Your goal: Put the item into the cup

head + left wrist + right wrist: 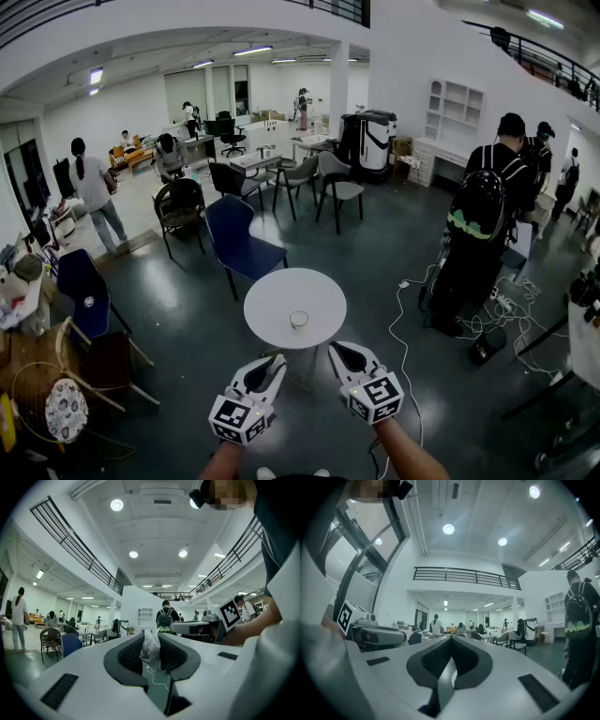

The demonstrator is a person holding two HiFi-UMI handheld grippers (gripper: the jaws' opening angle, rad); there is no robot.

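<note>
A small white cup (299,320) stands on the round white table (272,300), near its front edge. Both grippers hover side by side just short of the table, pointing at it. My left gripper (273,362) is shut on a small crumpled item in clear wrap (151,648), which is pinched between its dark pads and sticks up above them. In the head view the item is too small to make out. My right gripper (340,352) is shut with nothing between its jaws (450,641). The cup lies ahead of and between the two grippers.
A blue chair (239,240) and several dark chairs stand behind the table. A person with a backpack (482,225) stands at the right, with cables (410,309) on the floor close by. A wicker chair (56,394) and a cluttered desk are at the left.
</note>
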